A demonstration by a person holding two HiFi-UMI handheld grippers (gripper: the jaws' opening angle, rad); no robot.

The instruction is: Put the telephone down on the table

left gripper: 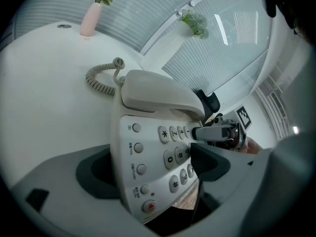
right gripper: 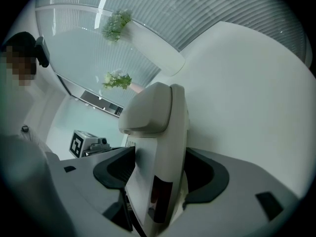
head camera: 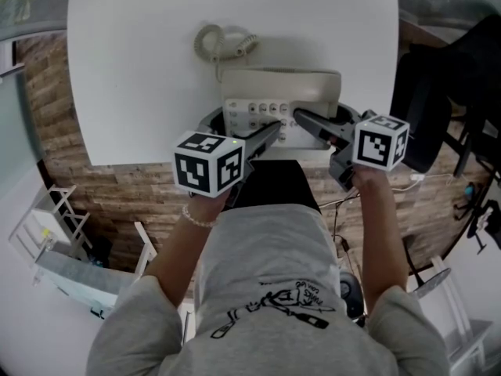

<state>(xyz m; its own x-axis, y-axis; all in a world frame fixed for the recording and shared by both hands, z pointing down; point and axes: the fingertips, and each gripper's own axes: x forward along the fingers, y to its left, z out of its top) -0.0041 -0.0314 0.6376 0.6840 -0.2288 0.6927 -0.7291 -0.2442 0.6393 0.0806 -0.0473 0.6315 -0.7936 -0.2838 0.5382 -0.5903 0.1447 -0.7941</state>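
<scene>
A beige telephone (head camera: pixel 282 92) with its handset (head camera: pixel 280 83) on the cradle sits at the near edge of the white round table (head camera: pixel 133 77); its coiled cord (head camera: pixel 223 41) lies behind it. My left gripper (head camera: pixel 274 131) straddles the phone's left side, over the keypad (left gripper: pixel 173 152). Its jaws stand wide around the body (left gripper: pixel 148 147) and do not seem to press it. My right gripper (head camera: pixel 301 120) is on the phone's right side. In the right gripper view both dark pads (right gripper: pixel 116 169) sit against the phone (right gripper: pixel 158 132). The phone's front corner overhangs wooden floor.
A pink vase with a green plant (left gripper: pixel 91 19) stands far back on the table. A black chair (head camera: pixel 446 92) is to the right of the table and white racks (head camera: pixel 55 233) stand on the floor at the left. The person's grey shirt (head camera: pixel 266 288) fills the near foreground.
</scene>
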